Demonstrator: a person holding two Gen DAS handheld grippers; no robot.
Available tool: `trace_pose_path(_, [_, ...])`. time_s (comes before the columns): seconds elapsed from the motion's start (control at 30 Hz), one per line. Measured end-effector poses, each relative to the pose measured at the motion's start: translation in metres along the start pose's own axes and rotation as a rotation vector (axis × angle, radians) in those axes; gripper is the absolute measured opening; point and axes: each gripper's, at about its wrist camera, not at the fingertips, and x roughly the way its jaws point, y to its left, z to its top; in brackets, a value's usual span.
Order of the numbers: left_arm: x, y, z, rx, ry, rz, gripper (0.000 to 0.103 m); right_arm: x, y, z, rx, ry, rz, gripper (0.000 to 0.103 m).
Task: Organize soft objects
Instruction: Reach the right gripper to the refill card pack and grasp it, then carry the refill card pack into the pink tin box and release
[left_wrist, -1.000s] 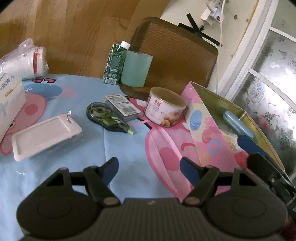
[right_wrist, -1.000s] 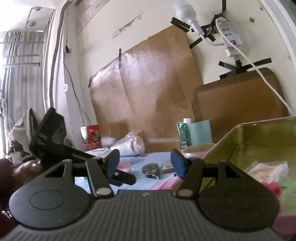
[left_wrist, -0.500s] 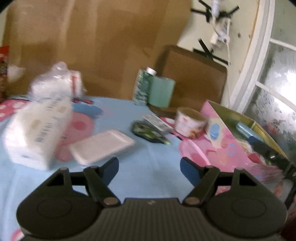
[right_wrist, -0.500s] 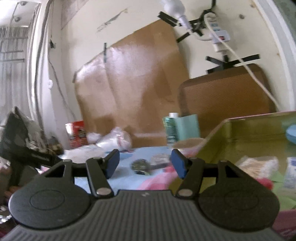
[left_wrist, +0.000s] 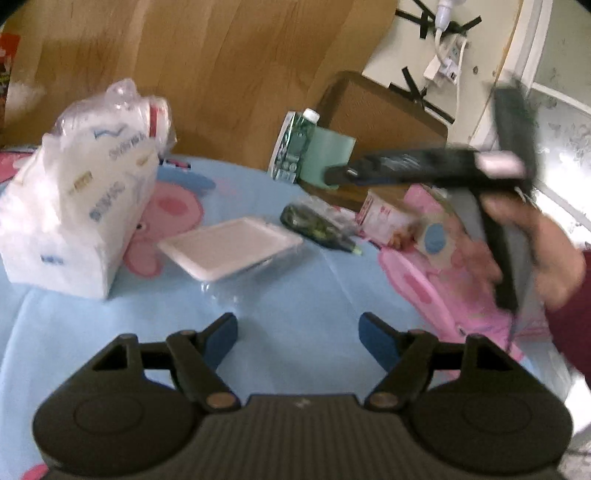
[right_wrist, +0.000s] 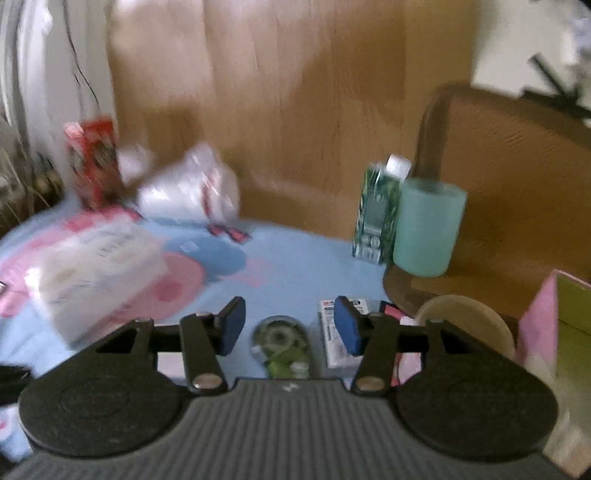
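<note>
Now we see the tissue pack (left_wrist: 77, 218), a soft white block in printed plastic wrap, standing on the blue cartoon tablecloth (left_wrist: 295, 295). It lies well ahead and left of our left gripper (left_wrist: 297, 332), whose jaws stand apart around nothing. Our right gripper (right_wrist: 286, 326) has just been closing, empty, above a green tape dispenser (right_wrist: 282, 343); the pack sits far to its left.

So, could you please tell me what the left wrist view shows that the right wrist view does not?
Only the left wrist view shows the person's hand carrying the right tongs, and the white tray. Only the right wrist view shows the red box. Both show the tissue pack, green carton, teal cup and correction tape.
</note>
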Motion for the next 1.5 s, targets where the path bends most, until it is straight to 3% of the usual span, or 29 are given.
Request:
trace_pose_path(0.17, [-0.006, 0.008, -0.003, -0.030, -0.043, -0.036, 0.076, 0.064, -0.015, 0.021, -0.041, 0.212, -0.088, 0.057])
trace_pose_path(0.3, [-0.010, 0.016, -0.002, -0.067, -0.073, -0.073, 0.076, 0.099, -0.027, 0.024, -0.053, 0.372, -0.091, 0.060])
trace_pose_path(0.37, [-0.010, 0.021, -0.001, -0.099, -0.075, -0.091, 0.077, 0.104, -0.032, 0.025, -0.050, 0.383, -0.086, 0.063])
trace_pose_path(0.43, [-0.009, 0.027, 0.000, -0.133, -0.072, -0.108, 0.077, 0.105, -0.036, 0.026, -0.023, 0.386, -0.066, 0.058])
trace_pose_path(0.53, [-0.007, 0.032, 0.001, -0.173, -0.066, -0.115, 0.077, 0.100, -0.032, 0.023, -0.019, 0.354, -0.066, 0.057])
trace_pose_path(0.63, [-0.007, 0.034, 0.001, -0.187, -0.069, -0.111, 0.077, 0.077, -0.025, 0.031, -0.007, 0.212, -0.041, 0.057])
trace_pose_path(0.8, [-0.010, 0.035, 0.000, -0.195, -0.082, -0.099, 0.077, -0.006, -0.020, 0.031, 0.087, -0.030, 0.081, 0.057])
trace_pose_path(0.87, [-0.010, 0.037, 0.000, -0.204, -0.084, -0.099, 0.077, -0.039, -0.012, 0.021, 0.108, -0.076, 0.143, 0.058])
trace_pose_path(1.03, [-0.009, 0.038, 0.000, -0.216, -0.072, -0.093, 0.077, -0.094, 0.009, -0.023, 0.101, 0.002, 0.239, 0.058])
trace_pose_path(1.23, [-0.006, 0.026, 0.001, -0.148, -0.047, -0.063, 0.077, -0.089, 0.036, -0.083, 0.043, 0.119, 0.179, 0.058])
trace_pose_path(1.37, [-0.007, 0.021, 0.000, -0.116, -0.029, -0.051, 0.077, -0.084, 0.033, -0.109, 0.144, 0.098, 0.148, 0.060])
trace_pose_path(1.43, [-0.009, 0.019, -0.001, -0.109, -0.020, -0.041, 0.076, -0.096, 0.027, -0.116, 0.180, 0.067, 0.160, 0.072])
trace_pose_path(1.5, [-0.013, 0.013, -0.003, -0.096, -0.008, -0.026, 0.076, -0.114, 0.027, -0.126, 0.174, 0.012, 0.147, 0.076])
